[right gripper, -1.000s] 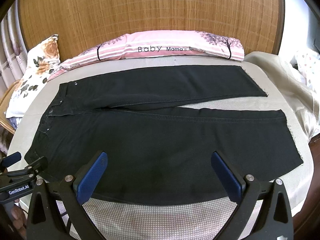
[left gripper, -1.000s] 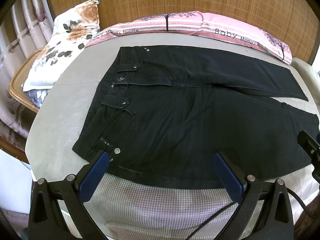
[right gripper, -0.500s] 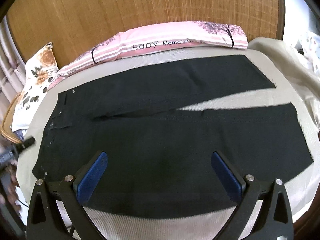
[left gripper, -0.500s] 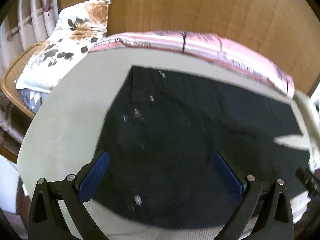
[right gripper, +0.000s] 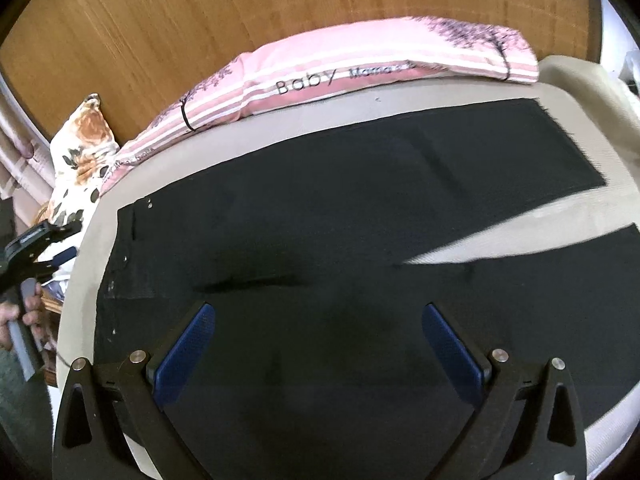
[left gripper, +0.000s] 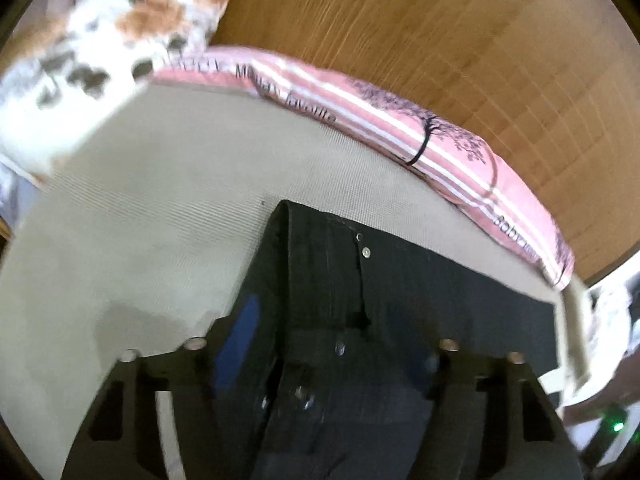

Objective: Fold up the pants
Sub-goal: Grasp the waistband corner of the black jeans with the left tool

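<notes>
Black pants (right gripper: 320, 220) lie flat on the beige bed cover (right gripper: 560, 208), waist to the left, the two legs splitting apart at the right. In the left wrist view the waistband (left gripper: 360, 280) with its rivets fills the lower middle. My left gripper (left gripper: 340, 336) hovers at that waist end, its jaws closing with the waist edge seen between them; no pad visibly presses the cloth. From the right wrist view it (right gripper: 44, 240) shows at the far left, held by a hand (right gripper: 16, 316). My right gripper (right gripper: 316, 312) stands wide open over the thigh area, holding nothing.
A pink striped pillow (right gripper: 360, 68) lies along the far edge against a woven headboard (right gripper: 200, 20). A floral pillow (right gripper: 84, 148) sits at the far left corner. A beige cloth (right gripper: 592, 92) hangs off the right side. Bare cover (left gripper: 160, 220) lies left of the waistband.
The left gripper has swung left to the waist end, rolled, and its jaws have narrowed. The right gripper has moved in closer over the pants and tilted.
</notes>
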The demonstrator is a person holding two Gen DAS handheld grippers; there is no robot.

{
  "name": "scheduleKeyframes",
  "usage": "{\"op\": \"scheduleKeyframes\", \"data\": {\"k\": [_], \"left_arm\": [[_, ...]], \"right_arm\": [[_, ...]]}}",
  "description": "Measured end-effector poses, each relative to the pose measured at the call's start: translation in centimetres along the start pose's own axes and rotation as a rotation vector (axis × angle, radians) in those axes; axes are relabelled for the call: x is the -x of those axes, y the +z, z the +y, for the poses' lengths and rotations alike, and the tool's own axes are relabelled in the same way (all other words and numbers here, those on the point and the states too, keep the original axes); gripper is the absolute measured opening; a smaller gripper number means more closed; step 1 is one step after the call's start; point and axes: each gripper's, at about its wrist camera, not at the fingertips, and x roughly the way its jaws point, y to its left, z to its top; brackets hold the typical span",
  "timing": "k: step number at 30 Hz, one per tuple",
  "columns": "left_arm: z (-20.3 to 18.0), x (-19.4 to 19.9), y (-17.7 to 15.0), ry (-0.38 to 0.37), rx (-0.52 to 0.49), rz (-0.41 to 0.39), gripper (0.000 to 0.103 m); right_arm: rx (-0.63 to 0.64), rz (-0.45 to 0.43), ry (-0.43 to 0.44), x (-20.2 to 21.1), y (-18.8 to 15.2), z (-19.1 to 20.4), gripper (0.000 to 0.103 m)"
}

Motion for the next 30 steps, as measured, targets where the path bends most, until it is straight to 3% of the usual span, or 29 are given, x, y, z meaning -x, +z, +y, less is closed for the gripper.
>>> {"op": "scheduleKeyframes", "data": {"k": [2, 7, 12, 14, 20, 30], "left_arm": [[0.9, -1.9, 0.8, -0.039, 0.029, 0.041, 0.051], [3.1, -5.6, 2.2, -0.073, 0.076, 0.096, 0.048], [3.8, -7.5, 2.7, -0.148, 0.088, 0.130, 0.037], [3.6, -8.0, 2.8, -0.165, 0.086, 0.146, 0.025], [3.3, -8.3, 3.6, -0.211, 0.074, 0.143, 0.021], [2.7, -11.0, 5.9, -0.219, 0.045, 0.175, 0.021]], "right_arm": [[0.009, 0.015, 0.003, -1.2, 0.7, 0.7, 0.103], [0.052, 0.036, 0.002, -3.3, 2.0, 2.3, 0.103], [0.077, 0.058, 0.007, -5.3, 3.0, 3.2, 0.103], [0.082, 0.070, 0.010, -5.9, 3.1, 3.4, 0.103], [0.112, 0.083, 0.023, -7.2, 3.4, 4.3, 0.103], [0.126, 0.072, 0.053, -8.2, 4.7, 4.0, 0.103]]}}
